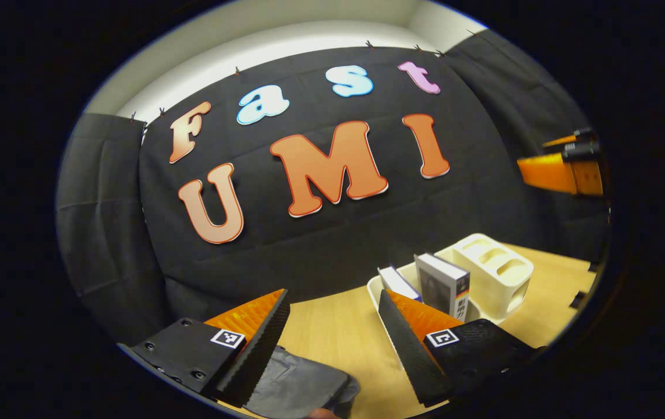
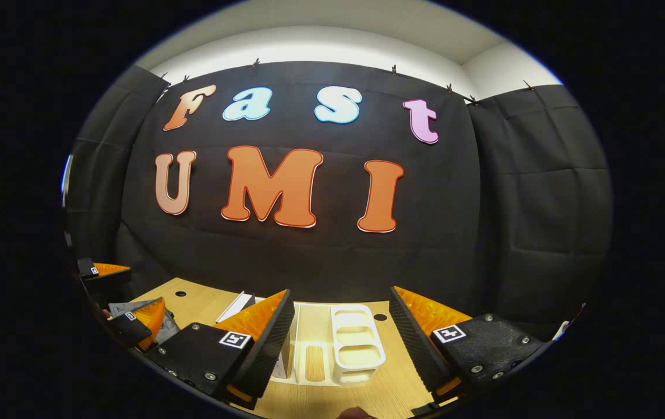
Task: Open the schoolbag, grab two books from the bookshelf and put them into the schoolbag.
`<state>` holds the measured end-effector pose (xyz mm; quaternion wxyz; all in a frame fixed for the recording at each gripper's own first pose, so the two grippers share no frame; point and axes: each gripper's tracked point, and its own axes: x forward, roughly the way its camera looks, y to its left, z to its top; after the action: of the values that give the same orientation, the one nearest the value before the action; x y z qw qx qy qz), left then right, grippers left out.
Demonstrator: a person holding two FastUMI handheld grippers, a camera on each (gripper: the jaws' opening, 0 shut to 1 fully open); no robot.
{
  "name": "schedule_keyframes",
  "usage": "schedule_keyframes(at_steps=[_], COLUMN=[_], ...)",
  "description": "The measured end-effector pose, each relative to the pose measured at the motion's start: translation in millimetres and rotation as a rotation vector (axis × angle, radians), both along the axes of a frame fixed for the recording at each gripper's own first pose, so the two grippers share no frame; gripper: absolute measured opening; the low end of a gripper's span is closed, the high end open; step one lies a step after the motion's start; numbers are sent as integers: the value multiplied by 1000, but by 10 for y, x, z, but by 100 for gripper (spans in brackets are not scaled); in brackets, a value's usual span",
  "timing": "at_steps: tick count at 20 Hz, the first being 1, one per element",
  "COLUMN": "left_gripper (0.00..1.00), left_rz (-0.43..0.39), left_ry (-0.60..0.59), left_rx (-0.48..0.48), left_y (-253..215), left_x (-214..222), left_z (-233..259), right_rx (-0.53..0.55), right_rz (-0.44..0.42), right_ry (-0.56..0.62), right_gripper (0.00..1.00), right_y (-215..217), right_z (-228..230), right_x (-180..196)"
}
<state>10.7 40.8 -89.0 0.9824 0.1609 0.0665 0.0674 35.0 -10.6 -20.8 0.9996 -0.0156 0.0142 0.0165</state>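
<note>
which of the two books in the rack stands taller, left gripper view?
The right-hand book, dark cover and white spine, upright in the rack. The other book left of it sits lower, partly behind the gripper finger.

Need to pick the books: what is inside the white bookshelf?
Two books stand in the white bookshelf; its slotted end compartments look empty. The left gripper finger covers the shelf's near corner.

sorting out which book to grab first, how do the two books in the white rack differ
Both books stand in the white rack, seen in the left gripper view. The dark-covered book stands taller and shows its whole front cover and spine; the lighter book sits lower, and the left gripper's finger hides part of it. The dark-covered book is beside the rack's slotted compartments, the lighter book at the rack's open end. Both are upright and untouched.
</note>
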Motion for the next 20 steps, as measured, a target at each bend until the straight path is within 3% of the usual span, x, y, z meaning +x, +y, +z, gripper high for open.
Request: schedule_keyframes(at_steps=[12,20], left_gripper=[94,86], left_rz=[79,192], left_ry=[377,504], left_rx=[464,569], left_y=[471,822], left_x=[-360,-635], left_z=[-1738,-2264], right_rx=[-6,7], right_rz=[37,95], right_ry=[51,62], right_gripper=[97,97], right_y=[-264,-381], right_z=[-321,-412], right_x=[172,219])
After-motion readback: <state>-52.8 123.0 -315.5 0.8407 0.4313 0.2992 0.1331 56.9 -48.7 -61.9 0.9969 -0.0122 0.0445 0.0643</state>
